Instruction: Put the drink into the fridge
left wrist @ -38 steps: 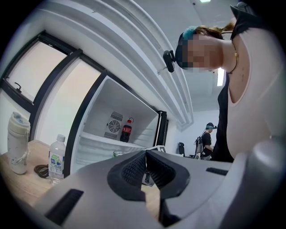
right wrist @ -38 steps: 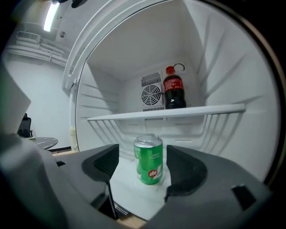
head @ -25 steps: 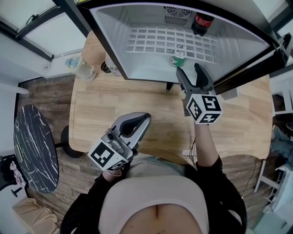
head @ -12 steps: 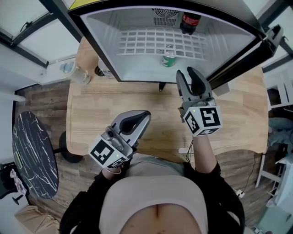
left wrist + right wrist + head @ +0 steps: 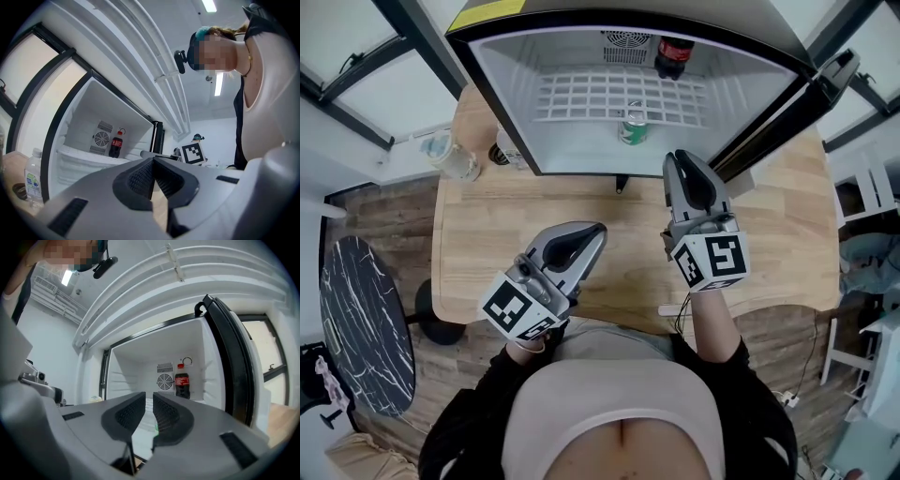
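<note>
The drink, a small bottle with a green label (image 5: pixel 632 125), stands upright at the front of the white wire shelf in the open fridge (image 5: pixel 502 84). A cola bottle (image 5: pixel 673 56) stands at the back by the fan. My right gripper (image 5: pixel 686 161) hangs over the table just in front of the fridge, apart from the drink. Its jaws are closing, with a slim gap and nothing between them. In the right gripper view the right gripper (image 5: pixel 149 401) points into the fridge at the cola bottle (image 5: pixel 182 383). My left gripper (image 5: pixel 591 231) is shut and empty over the table.
The fridge stands on a wooden table (image 5: pixel 487 220), its black door (image 5: pixel 778 112) swung open to the right. A clear water bottle (image 5: pixel 508 150) and a jar (image 5: pixel 450 155) stand left of the fridge. A dark marble table (image 5: pixel 366 319) is on the floor at the left.
My right gripper has drawn back from the fridge towards me, away from the drink, and its jaws have come from wide apart to nearly together. The left gripper has barely moved.
</note>
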Demonstrator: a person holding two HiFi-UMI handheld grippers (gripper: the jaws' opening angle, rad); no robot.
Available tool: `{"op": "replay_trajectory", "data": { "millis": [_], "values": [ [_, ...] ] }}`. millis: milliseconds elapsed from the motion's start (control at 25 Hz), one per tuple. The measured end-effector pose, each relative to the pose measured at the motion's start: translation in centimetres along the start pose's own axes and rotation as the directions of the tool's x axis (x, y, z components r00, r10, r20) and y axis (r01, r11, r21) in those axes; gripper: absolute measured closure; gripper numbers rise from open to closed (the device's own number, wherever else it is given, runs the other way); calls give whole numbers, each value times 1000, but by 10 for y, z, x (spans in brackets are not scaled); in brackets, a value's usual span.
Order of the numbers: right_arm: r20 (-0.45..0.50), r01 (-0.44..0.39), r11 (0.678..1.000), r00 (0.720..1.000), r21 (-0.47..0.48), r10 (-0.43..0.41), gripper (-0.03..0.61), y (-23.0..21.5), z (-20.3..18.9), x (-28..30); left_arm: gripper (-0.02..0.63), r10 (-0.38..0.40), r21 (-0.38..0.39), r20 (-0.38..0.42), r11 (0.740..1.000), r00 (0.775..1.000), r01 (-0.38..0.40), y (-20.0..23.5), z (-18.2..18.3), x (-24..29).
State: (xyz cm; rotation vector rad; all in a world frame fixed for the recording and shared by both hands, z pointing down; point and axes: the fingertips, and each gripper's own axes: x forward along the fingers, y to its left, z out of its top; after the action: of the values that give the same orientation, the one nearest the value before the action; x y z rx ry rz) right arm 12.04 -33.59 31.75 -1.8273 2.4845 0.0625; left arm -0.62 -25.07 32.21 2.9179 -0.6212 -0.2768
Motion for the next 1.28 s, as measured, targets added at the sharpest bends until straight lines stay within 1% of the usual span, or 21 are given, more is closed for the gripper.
{"op": "replay_trajectory", "data": {
  "millis": [280,520,640,800,960,1120,1280],
  "values": [
    [23,-44,999,999,-13,44,534,22,16,-18,606,-15,9,6,1000,1000,15,-10,4,-1],
    [66,-22,998,998,55,18,543,26,26,-44,606,-15,45,0,999,1000,15,-20,9,-1],
    [65,-26,998,998,57,22,543,27,27,-58,606,-12,56,-9,998,1000,12,-29,8,-1],
    [70,-33,998,997,54,29,545,27,34,-81,606,-9,62,-11,998,1000,10,-49,8,-2],
    [72,-47,999,996,13,46,545,29,43,-108,606,7,77,-9,997,1000,-6,-74,9,-5],
    [94,-54,998,994,32,51,544,27,56,-138,606,28,94,0,995,1000,-28,-98,11,-9],
    [91,-82,996,993,22,79,545,38,57,-172,606,37,106,1,994,999,-37,-131,7,-18]
  ]
}}
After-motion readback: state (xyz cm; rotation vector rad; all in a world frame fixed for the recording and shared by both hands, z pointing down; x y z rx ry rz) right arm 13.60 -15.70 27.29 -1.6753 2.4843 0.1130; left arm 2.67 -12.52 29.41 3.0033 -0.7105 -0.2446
